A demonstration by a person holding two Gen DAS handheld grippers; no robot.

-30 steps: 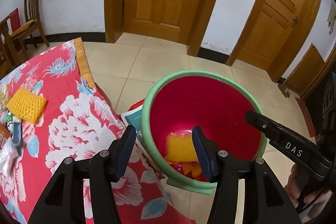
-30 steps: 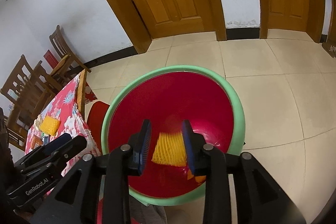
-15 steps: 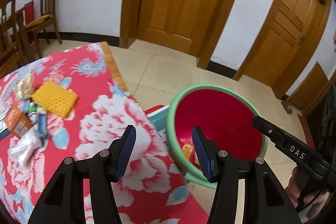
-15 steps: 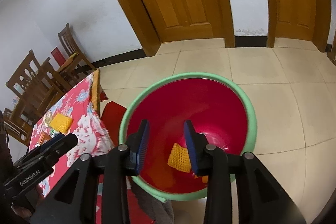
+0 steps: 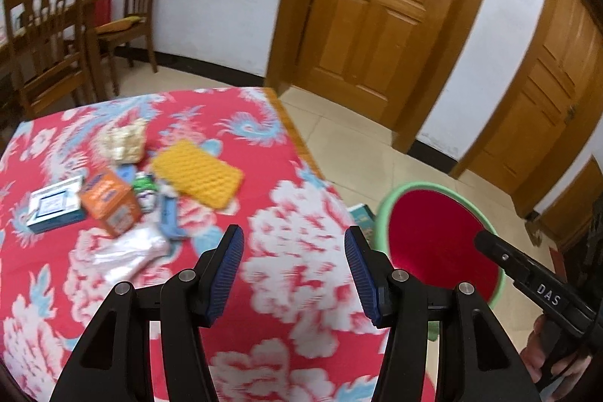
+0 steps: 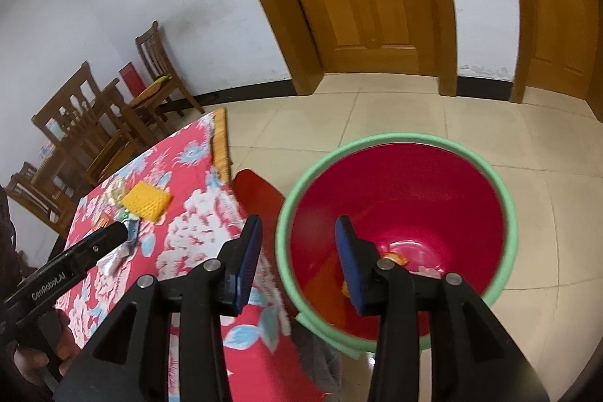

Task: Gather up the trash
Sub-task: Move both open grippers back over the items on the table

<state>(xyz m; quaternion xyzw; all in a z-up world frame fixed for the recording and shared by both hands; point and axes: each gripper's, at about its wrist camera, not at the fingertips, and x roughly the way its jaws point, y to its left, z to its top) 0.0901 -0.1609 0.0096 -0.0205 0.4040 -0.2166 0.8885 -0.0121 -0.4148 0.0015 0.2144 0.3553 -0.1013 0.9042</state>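
- Between pickups: left gripper [image 5: 293,268] empty, fingers apart over bare flowered cloth on the counter [image 5: 309,243], nothing between them.
- Right gripper [image 6: 297,262] also empty, fingers spreading wider, straddling the near rim of the red bin [image 6: 414,198]; left finger over the cloth, right finger over the bin's inside.
- Scraps already at the bin's bottom [image 6: 395,257], just beyond the right finger.
- Remaining trash clustered ahead and to the left of the left fingers: yellow foam net [image 5: 198,174], orange box [image 5: 111,200], white-blue carton [image 5: 56,208], clear plastic wrap [image 5: 120,251], crumpled pale wrapper [image 5: 124,140].
- Likely next: reach forward-left, bracket one piece. Plastic wrap is nearest, foam net the easiest to pinch.
- Calls for low approach, fingers astride one edge, firm close; the soft net and film are likely to slip or drag neighbours.
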